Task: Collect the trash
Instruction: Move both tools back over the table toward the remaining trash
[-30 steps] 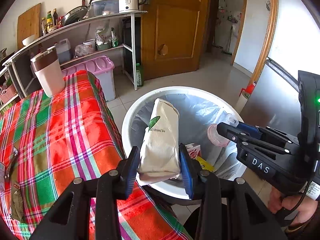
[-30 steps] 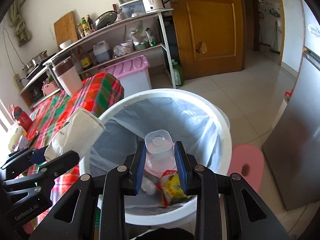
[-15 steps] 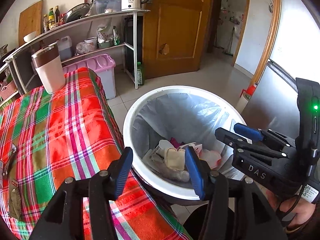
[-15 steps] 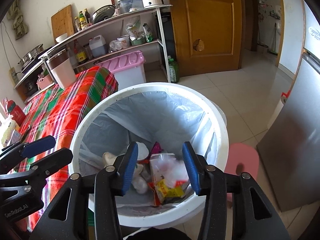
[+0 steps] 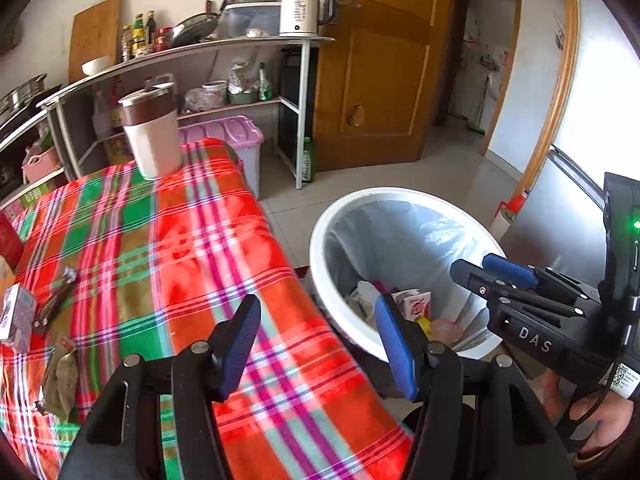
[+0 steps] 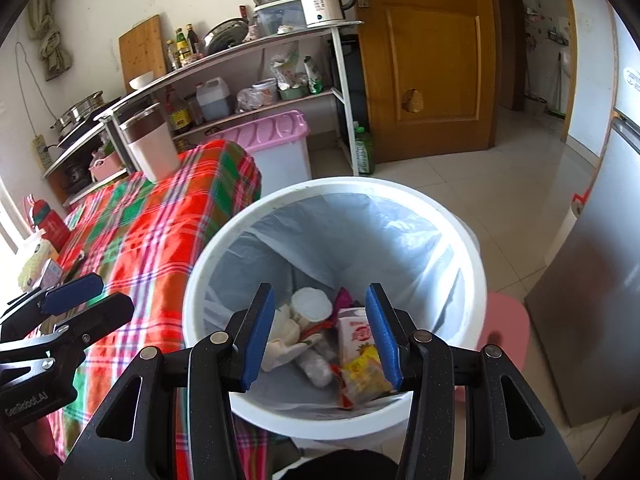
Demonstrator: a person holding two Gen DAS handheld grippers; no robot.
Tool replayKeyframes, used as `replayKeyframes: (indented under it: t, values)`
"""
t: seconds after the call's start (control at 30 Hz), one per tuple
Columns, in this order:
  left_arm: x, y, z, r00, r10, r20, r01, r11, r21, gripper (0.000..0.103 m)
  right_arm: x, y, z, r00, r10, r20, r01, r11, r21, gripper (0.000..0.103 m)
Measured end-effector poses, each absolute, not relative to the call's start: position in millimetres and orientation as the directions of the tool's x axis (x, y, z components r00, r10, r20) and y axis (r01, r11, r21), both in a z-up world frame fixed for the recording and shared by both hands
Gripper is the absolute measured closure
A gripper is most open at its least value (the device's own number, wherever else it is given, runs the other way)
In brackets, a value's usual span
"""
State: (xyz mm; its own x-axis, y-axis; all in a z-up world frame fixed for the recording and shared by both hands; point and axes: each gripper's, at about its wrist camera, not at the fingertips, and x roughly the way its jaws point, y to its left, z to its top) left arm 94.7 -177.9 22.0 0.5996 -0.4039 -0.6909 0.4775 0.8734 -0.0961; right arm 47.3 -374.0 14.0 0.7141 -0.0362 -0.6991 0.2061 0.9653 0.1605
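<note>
Where lettered — "DAS" on hand-held gripper (image 5: 492, 276).

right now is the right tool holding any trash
No, the right tool stands open with nothing between its pads, and the trash lies below it inside the white bin.

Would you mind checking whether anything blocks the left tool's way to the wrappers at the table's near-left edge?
Nothing visible does: only bare plaid cloth lies between the empty, opening left tool and the wrappers.
</note>
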Motion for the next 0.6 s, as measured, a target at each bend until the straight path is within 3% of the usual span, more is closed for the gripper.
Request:
replayKeyframes:
  t: [0.6]
  values:
    - [90, -66, 28, 0.692, -0.284, -0.664, 0.293, 0.951, -0.101, 0.041, 62, -289, 27, 0.736, 0.085, -0.671, 0.05, 0.983, 0.179, 0.055]
